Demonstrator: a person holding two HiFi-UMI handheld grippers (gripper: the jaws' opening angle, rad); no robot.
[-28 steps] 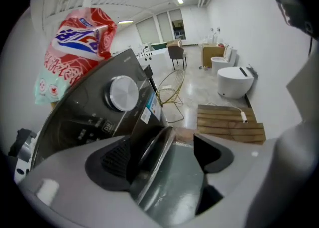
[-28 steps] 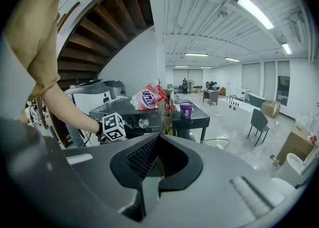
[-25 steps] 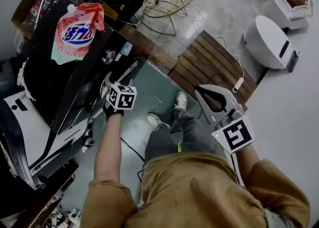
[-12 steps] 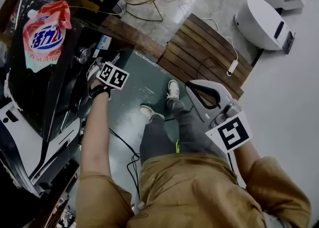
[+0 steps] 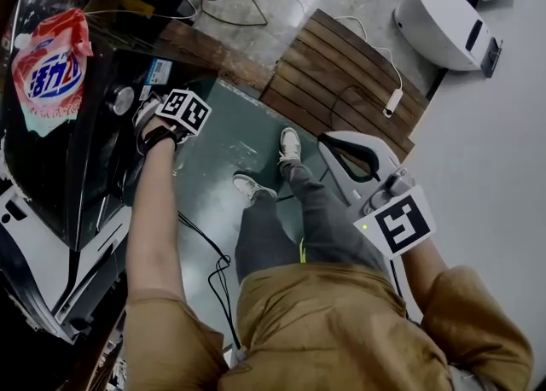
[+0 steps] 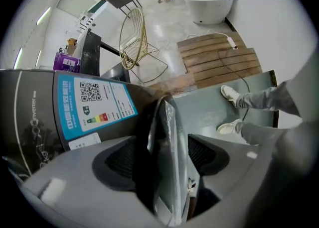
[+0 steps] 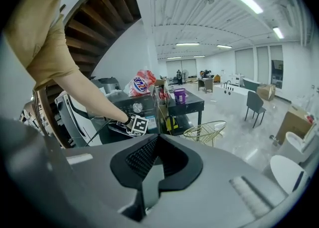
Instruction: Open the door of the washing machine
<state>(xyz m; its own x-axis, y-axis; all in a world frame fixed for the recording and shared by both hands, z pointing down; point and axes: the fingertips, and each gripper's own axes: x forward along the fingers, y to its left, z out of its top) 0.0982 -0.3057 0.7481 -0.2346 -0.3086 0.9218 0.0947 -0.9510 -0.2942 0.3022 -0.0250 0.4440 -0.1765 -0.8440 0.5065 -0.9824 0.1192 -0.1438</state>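
The washing machine (image 5: 72, 146) looks glossy dark, its door rim (image 6: 172, 137) shiny silver, the slatted mat (image 5: 341, 73) matt wood.

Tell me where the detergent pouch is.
Head view, upper left: the detergent pouch lies on top of the dark washing machine, left of its control knob.

The dark grey washing machine (image 5: 60, 167) is cut off by the head view's left edge. There, jaws of the left gripper (image 6: 167, 167) are hidden behind its black-and-white marker cube (image 5: 184, 111). The blue-and-white label (image 6: 92, 105) carries print too small to be read.
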